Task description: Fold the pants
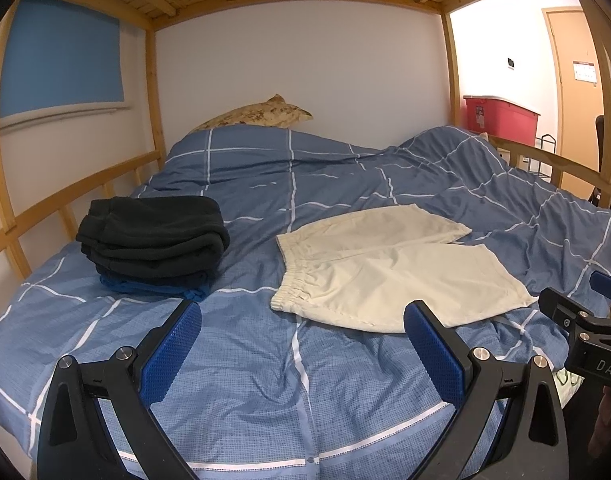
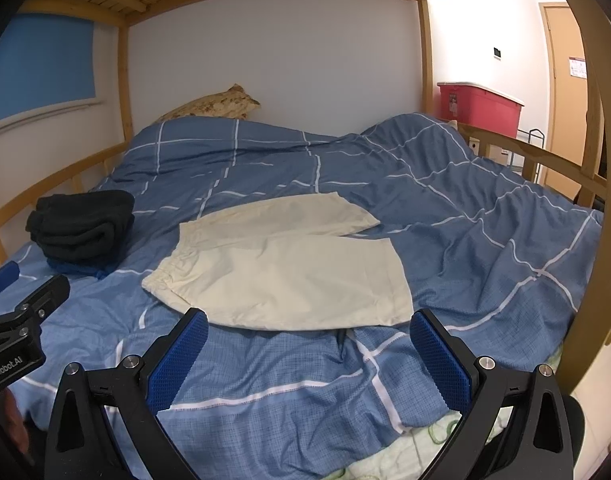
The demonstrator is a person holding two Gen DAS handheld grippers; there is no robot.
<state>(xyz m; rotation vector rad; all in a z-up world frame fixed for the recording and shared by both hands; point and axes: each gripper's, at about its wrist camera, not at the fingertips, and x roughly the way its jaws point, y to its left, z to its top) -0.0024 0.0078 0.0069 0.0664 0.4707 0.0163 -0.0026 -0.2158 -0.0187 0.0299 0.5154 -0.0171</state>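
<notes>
Through my left wrist camera I see the cream shorts [image 1: 389,268] lying flat on the blue checked duvet [image 1: 265,380], both legs spread out and pointing to the right, the elastic waistband toward the left. They sit just ahead of my left tongs [image 1: 301,336], a little to the right of centre. Those tongs are spread wide with nothing between the blue ribbed pads [image 1: 169,356]; the right-hand pad's tip overlaps the near hem of the shorts in the view, though I cannot tell whether it touches the cloth.

To the left of the shorts, well apart from them, rests a stack of folded dark clothes [image 1: 153,236], black pieces on top and a blue one underneath. A patterned pillow [image 1: 257,114] leans at the far end of the bed against the white wall. The wooden bed frame [image 1: 85,196] rails both sides, and slats run overhead. Beyond the right rail stands a red storage bin [image 1: 501,118].

From the right wrist camera the shorts [image 2: 281,264] lie directly ahead of my right tongs [image 2: 309,332], which are likewise spread wide and hold nothing. The near edge of the shorts runs between the two pad tips. The left tool's black body shows at the left edge of this view, and the right tool shows at the right edge of the left view.
</notes>
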